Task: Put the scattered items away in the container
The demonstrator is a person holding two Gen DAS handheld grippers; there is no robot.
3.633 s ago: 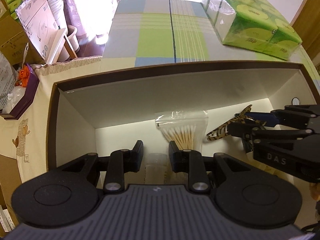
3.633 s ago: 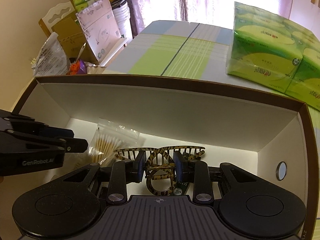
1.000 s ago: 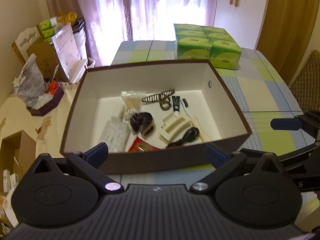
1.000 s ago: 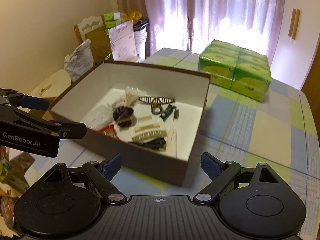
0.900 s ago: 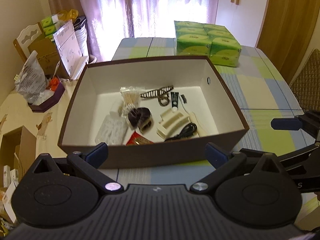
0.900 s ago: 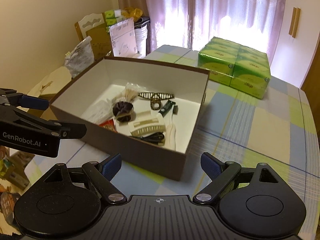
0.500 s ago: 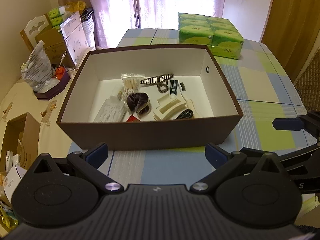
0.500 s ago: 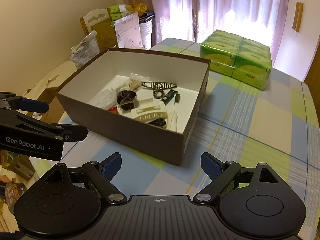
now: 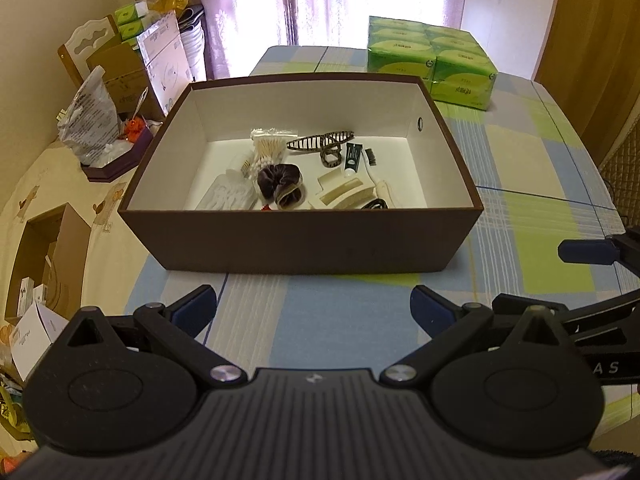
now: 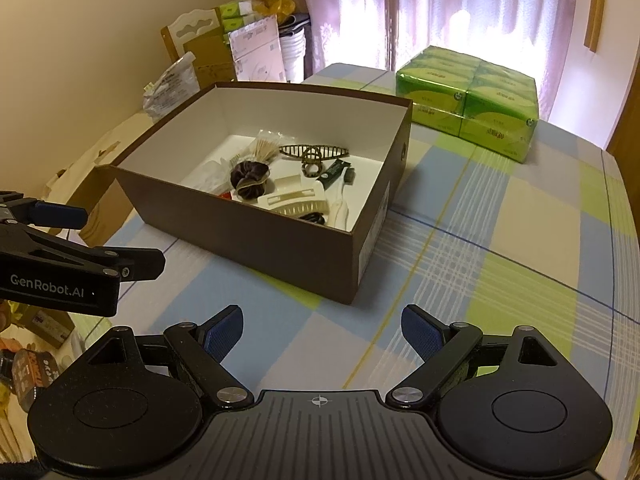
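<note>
The brown box [image 9: 300, 240], white inside, is seen standing open on the checked tablecloth [image 9: 320, 312], and the small items are gathered on its floor. A bag of cotton swabs [image 9: 269, 148] lies toward the far left, with a striped hair claw [image 9: 322, 142] just beside it on the right. A dark scrunchie [image 9: 280, 184] rests nearer the front, a cream hair clip [image 9: 344, 194] to its right, and a small green tube [image 9: 351, 157] behind the clip. A black cord [image 9: 374, 203] is partly hidden by the front wall. The left gripper [image 9: 314, 306] is held over the cloth in front of the box, its jaws spread wide and nothing between them. The right gripper [image 10: 322, 326] is likewise spread and empty, near the box's right corner. A pack of green tissue boxes [image 10: 476, 100] is set on the table beyond the box, well apart from it.
</note>
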